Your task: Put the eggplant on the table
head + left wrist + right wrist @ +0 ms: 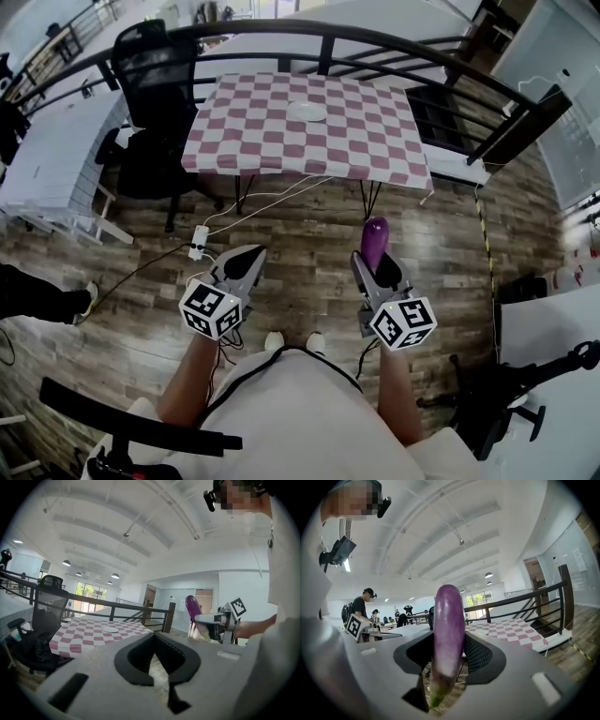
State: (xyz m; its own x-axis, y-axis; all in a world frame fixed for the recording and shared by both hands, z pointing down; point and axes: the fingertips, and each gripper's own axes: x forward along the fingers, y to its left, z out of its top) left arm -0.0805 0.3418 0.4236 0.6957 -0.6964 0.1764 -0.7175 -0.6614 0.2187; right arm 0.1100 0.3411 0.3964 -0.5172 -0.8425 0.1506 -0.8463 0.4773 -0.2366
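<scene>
A purple eggplant stands upright in my right gripper, which is shut on it at mid-length; its green stem end points down. In the right gripper view the eggplant fills the gap between the jaws of the right gripper. My left gripper is beside it over the wooden floor, its tips together and nothing in them. From the left gripper view the right gripper shows with the eggplant. Ahead stands the table with a red-and-white checked cloth, a white plate on it.
A black office chair stands at the table's left. A black curved railing runs behind the table. Cables and a power strip lie on the floor before it. White desks stand at the left and the right.
</scene>
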